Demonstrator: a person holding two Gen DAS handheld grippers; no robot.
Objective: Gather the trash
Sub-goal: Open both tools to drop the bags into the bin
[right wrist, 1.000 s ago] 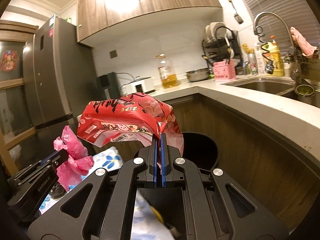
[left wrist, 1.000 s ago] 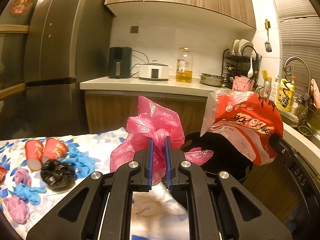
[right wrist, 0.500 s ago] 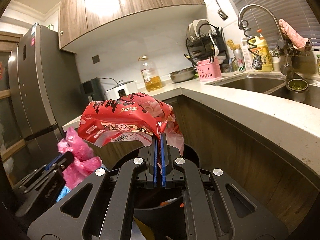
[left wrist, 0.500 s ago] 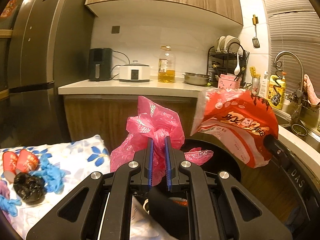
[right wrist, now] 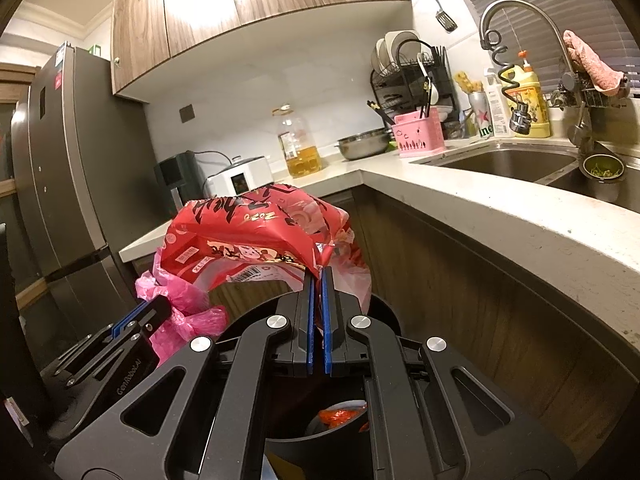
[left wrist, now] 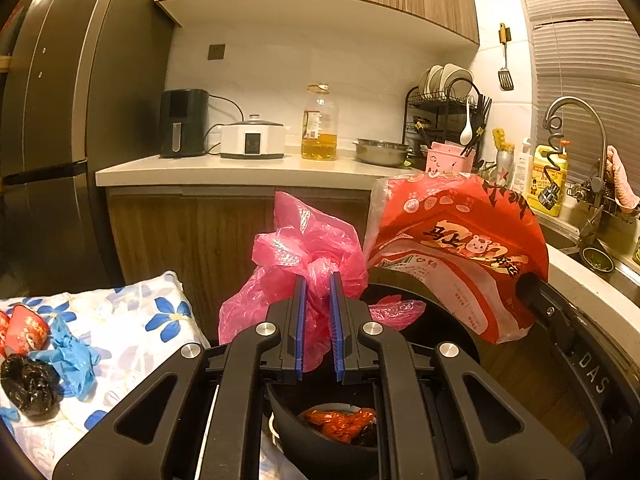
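Observation:
My left gripper point(left wrist: 317, 280) is shut on a crumpled pink plastic bag point(left wrist: 304, 252) and holds it over the black trash bin point(left wrist: 432, 320). My right gripper point(right wrist: 316, 276) is shut on a big red snack bag point(right wrist: 256, 232) and holds it above the same bin point(right wrist: 380, 312). The red snack bag point(left wrist: 456, 240) and the right gripper show at the right in the left wrist view. The pink bag point(right wrist: 180, 304) and left gripper show at the left in the right wrist view. Red trash point(left wrist: 344, 420) lies inside the bin.
A table with a blue-flowered cloth point(left wrist: 132, 332) at the left holds red paper cups point(left wrist: 28, 328), a blue glove point(left wrist: 72, 356) and a black bag ball point(left wrist: 28, 380). The curved counter point(right wrist: 500, 220) with sink point(right wrist: 504, 160) runs close on the right. A fridge point(left wrist: 60, 120) stands left.
Both grippers have moved right from the table to above the bin, still holding their bags. The bin's inside has come into view below the fingers.

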